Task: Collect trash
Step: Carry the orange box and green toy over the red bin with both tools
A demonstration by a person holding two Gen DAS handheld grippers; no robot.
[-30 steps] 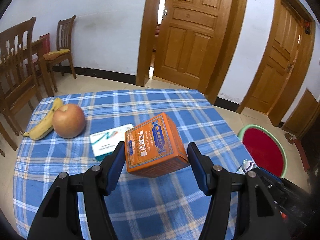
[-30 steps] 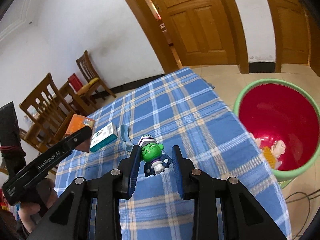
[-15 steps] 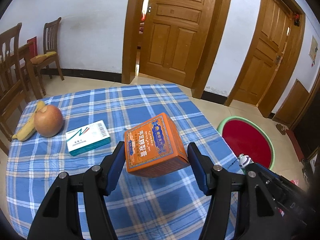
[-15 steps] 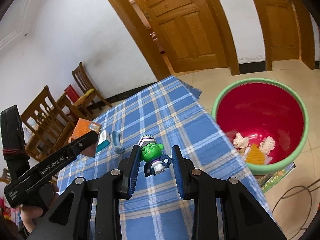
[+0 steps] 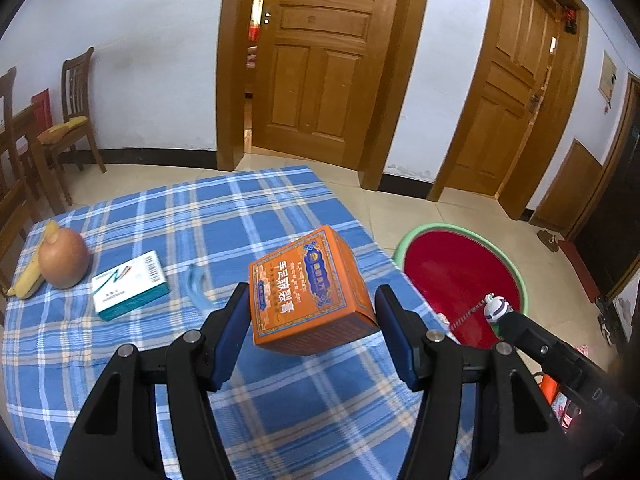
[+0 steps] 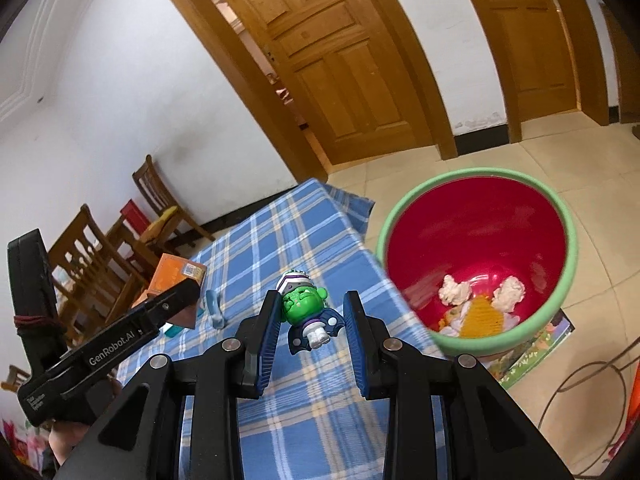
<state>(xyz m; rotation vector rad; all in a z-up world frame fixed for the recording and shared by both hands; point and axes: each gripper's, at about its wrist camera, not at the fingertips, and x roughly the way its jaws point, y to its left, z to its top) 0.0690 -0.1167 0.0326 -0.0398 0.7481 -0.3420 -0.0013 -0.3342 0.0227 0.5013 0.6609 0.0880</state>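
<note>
We have the orange box (image 5: 310, 294) clamped between the left gripper (image 5: 312, 320) pads, tilted, lifted above the checked tablecloth (image 5: 256, 220). It looks like light, stiff cardboard, best pinched on its flat side faces, since hard squeezing would probably dent it. The right gripper (image 6: 310, 320) is closed narrowly on a green toy figure (image 6: 308, 312) (hard plastic, rounded, likely to twist), held by its sides. Ahead and to the right of both tools sits the red basin (image 6: 568, 248). Only the right view shows the crumpled trash in its bottom; only the left view shows the apple (image 5: 63, 258), banana (image 5: 28, 280) and white-teal box (image 5: 128, 290) off to the left.
</note>
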